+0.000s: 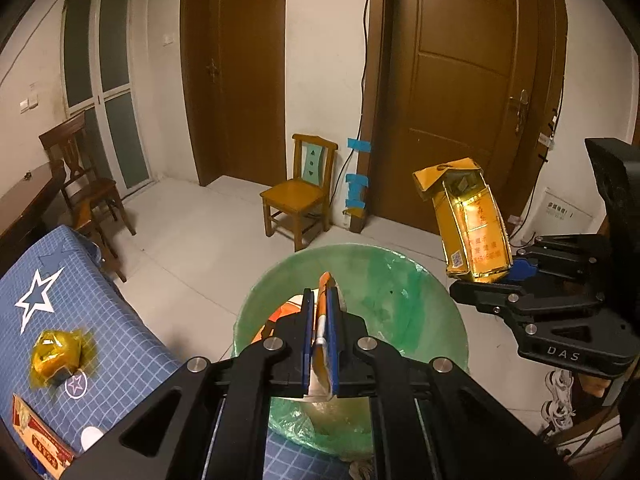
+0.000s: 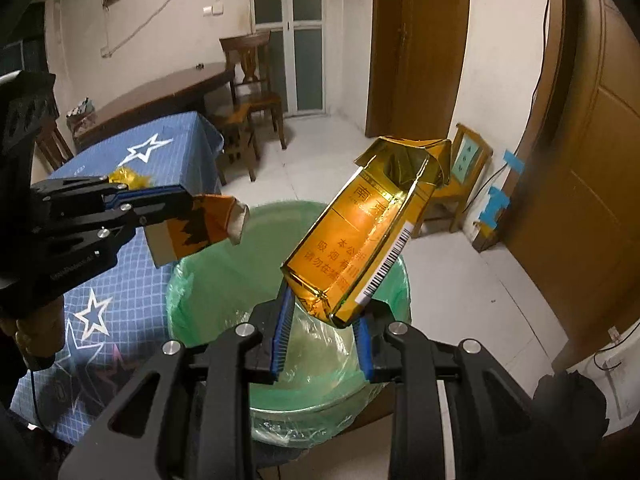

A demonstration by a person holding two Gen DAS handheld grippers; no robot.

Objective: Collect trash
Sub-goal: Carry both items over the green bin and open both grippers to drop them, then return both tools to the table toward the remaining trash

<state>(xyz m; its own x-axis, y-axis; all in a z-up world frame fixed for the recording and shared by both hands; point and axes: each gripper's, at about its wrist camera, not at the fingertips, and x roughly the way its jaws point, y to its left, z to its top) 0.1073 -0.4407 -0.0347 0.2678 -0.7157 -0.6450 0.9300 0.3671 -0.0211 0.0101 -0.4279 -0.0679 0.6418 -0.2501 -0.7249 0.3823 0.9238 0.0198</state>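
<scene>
A bin with a green liner stands on the floor beside the blue table; it also shows in the right wrist view. My left gripper is shut on a flattened orange and white carton, held over the bin; the carton also shows in the right wrist view. My right gripper is shut on the bottom of a crushed gold cigarette box, held above the bin's right rim; the box also shows in the left wrist view. A crumpled gold wrapper lies on the table.
The table has a blue star-patterned cloth and a red and gold flat pack at its near corner. A small yellow chair stands by the wall between brown doors. Dark chairs and a dark wooden table stand behind.
</scene>
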